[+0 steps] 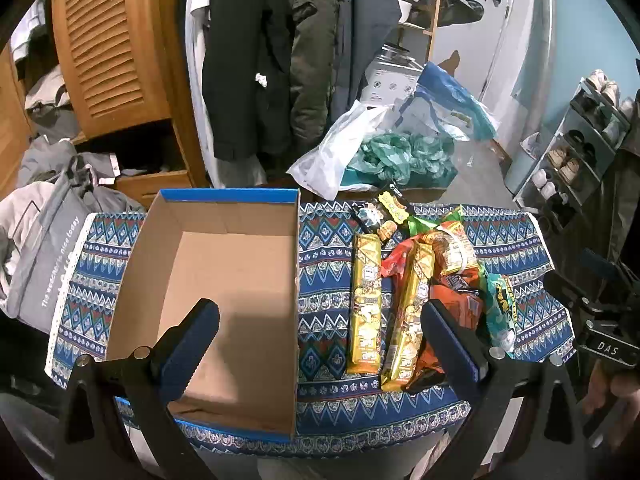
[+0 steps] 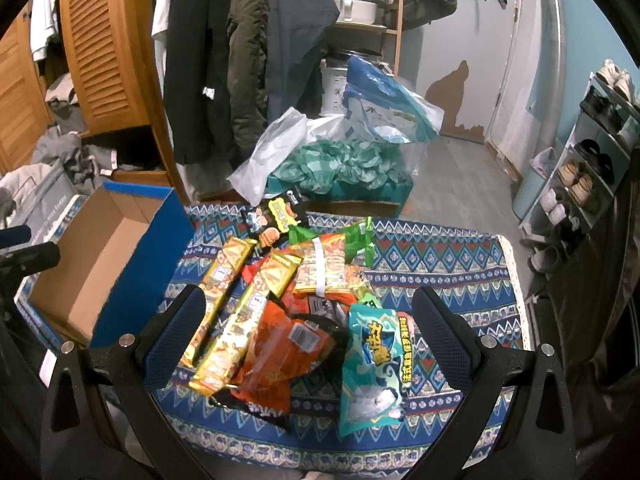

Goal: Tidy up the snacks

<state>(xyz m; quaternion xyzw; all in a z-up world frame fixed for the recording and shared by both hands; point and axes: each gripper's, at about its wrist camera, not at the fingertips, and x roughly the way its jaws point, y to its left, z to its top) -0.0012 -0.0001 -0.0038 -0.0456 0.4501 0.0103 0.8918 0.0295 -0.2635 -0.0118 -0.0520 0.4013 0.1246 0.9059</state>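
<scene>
Left gripper (image 1: pixel 320 336): wide open, holds nothing, above the counter (image 1: pixel 320 408).
Right gripper (image 2: pixel 308 320): wide open, empty, over the snack pile (image 2: pixel 304 300).
Cardboard box (image 1: pixel 224 280): empty, left of the snacks.
Snacks: heaped on the right, beside the box.

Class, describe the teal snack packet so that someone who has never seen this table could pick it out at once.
Start at the patterned blue tablecloth, where a blue-edged cardboard box stands on the left and a heap of snacks lies to its right. The teal packet lies at the heap's near right edge, beside a crumpled orange bag. It alone is teal with bold yellow lettering; its neighbours are gold, orange or green.
</scene>
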